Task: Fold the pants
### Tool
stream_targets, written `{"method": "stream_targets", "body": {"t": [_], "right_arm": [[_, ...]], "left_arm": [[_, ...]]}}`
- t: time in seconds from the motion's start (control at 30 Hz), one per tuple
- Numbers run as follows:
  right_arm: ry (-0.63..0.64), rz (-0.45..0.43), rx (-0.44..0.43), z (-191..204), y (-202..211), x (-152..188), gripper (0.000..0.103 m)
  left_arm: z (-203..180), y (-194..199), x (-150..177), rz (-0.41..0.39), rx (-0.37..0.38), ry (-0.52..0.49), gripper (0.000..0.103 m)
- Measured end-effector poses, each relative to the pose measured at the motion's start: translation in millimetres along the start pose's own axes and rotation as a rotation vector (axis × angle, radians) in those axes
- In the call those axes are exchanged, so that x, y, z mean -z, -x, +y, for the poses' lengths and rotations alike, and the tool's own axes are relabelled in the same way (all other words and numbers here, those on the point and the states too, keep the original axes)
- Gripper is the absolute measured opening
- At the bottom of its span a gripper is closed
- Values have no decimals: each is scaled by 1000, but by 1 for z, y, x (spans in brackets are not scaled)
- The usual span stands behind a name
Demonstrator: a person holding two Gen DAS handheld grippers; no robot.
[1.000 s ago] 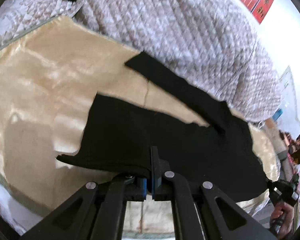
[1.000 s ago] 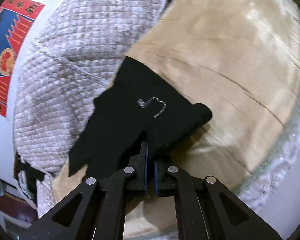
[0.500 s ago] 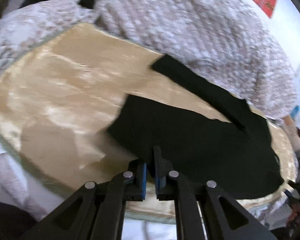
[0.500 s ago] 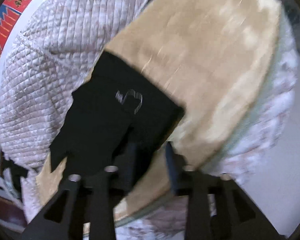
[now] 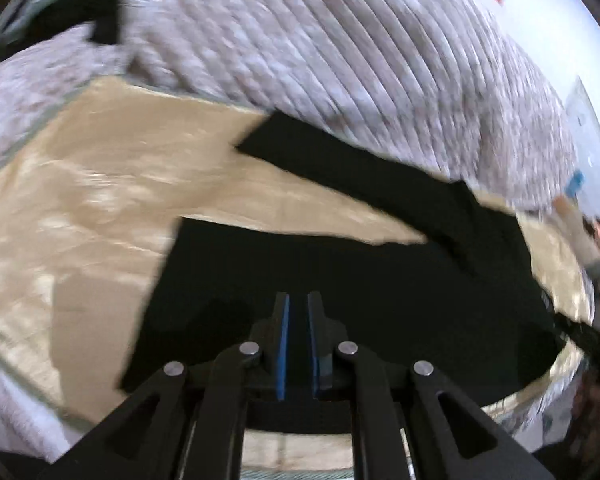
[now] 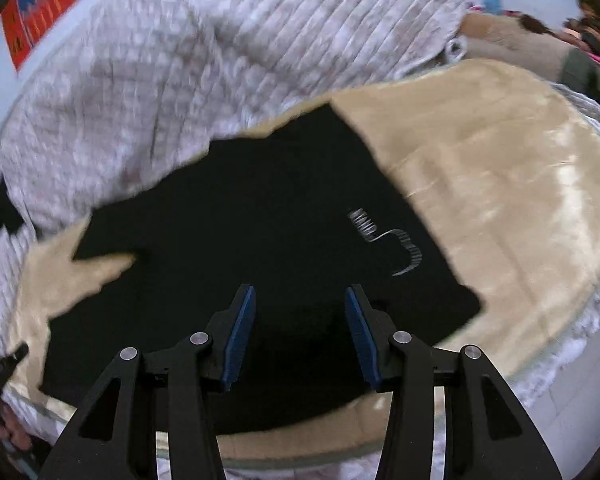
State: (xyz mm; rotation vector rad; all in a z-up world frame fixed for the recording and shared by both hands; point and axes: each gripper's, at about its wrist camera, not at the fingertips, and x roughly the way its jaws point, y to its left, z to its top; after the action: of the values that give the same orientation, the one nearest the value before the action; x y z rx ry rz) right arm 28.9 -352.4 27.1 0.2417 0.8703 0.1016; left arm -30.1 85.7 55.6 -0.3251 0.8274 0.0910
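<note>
- Black pants (image 5: 380, 280) lie spread on the tan bedcover (image 5: 100, 184), one leg reaching toward 10 o'clock.
- Left gripper (image 5: 298, 308) hovers over them, jaws slightly parted, pinching nothing.
- Right gripper (image 6: 300, 300) spread wide above the pants' grey embroidery (image 6: 392, 240) at 2 o'clock.

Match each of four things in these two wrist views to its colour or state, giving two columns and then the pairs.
Things:
1. pants
2. sheet
3. right gripper
4. quilt

Colour or state:
A. golden beige
B. wide open
C. black, with a silver squiggle
D. pale, stitched in ridges

Pairs: 1-C, 2-A, 3-B, 4-D
</note>
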Motion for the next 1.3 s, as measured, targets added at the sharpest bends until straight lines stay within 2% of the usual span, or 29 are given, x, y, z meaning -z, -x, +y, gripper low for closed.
{"method": "stream_targets", "body": {"t": [0.07,0.17,0.3,0.37,0.43,0.47,0.53,0.67,0.9,1.1,1.3], "right_arm": [[25,34,-1,2,-13,-9,47],[52,15,32,4,-22,-22,47],[-15,14,141,-20,-38,-32,47],[-51,5,161,-32,-38,-33,46],[-33,-29,236,-33,-32,-37,46],[-43,-40,246,-36,-29,-38,46],[-71,-39,213,-37,-27,-43,46],[5,-27,123,-8,-34,-49,46],[173,22,54,48,-42,-38,46],[266,6,-19,85,-18,3,47],[341,6,-67,115,-5,50,47]], "left_arm": [[-13,-19,-7,46,17,-46,10],[-24,-42,-17,61,-9,-113,11],[-6,-66,-13,77,-111,-94,11],[7,-66,-9,51,-102,-67,12],[9,-61,-12,36,-146,-72,12],[9,-60,-15,26,-165,-74,14],[14,-63,-22,26,-214,-69,15],[15,-63,-25,31,-223,-46,15],[-28,-53,-11,15,-131,-153,16],[-68,-36,18,30,-52,-243,22],[-79,-25,50,32,-46,-282,28]]}}
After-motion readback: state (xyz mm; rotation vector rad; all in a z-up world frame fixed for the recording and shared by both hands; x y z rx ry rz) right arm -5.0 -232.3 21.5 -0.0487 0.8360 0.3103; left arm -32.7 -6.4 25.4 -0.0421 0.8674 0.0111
